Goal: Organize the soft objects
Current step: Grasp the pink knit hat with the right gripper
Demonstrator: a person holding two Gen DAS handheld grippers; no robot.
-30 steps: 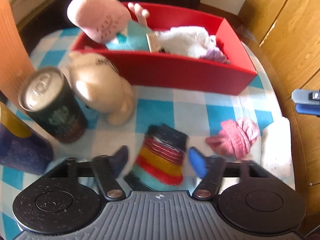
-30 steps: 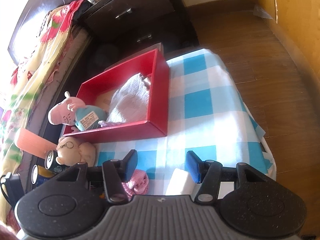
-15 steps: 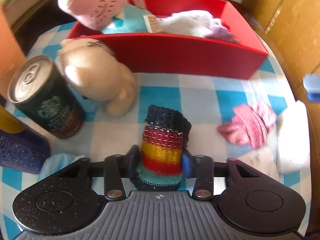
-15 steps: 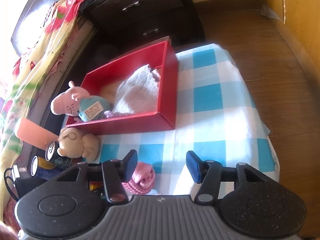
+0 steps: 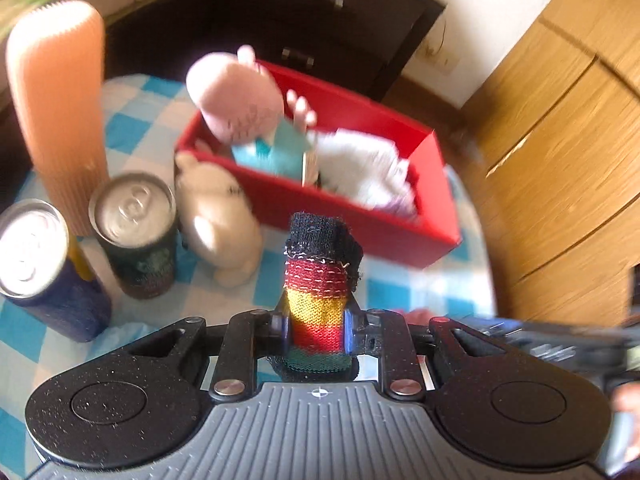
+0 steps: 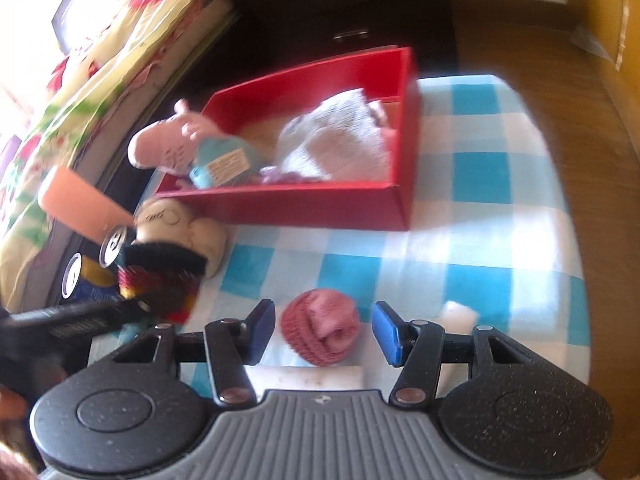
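My left gripper (image 5: 316, 330) is shut on a striped knitted sock (image 5: 318, 280) and holds it above the checked tablecloth; it also shows at the left of the right wrist view (image 6: 160, 276). My right gripper (image 6: 324, 330) is open, with a pink balled sock (image 6: 320, 330) on the cloth between its fingers. The red box (image 5: 360, 220) holds a pink pig plush (image 5: 240, 100) and a white towel (image 5: 360, 164). A cream bear plush (image 5: 220, 216) stands in front of the box.
Two drink cans (image 5: 134, 224) (image 5: 36, 264) and an orange ribbed cylinder (image 5: 56, 104) stand at the left. A white sponge (image 6: 316, 378) lies under my right gripper. A dark drawer cabinet (image 5: 320, 12) and wooden doors (image 5: 560, 160) are behind.
My left gripper closed on the striped sock and lifted it off the cloth. My right gripper moved over the pink sock, still open.
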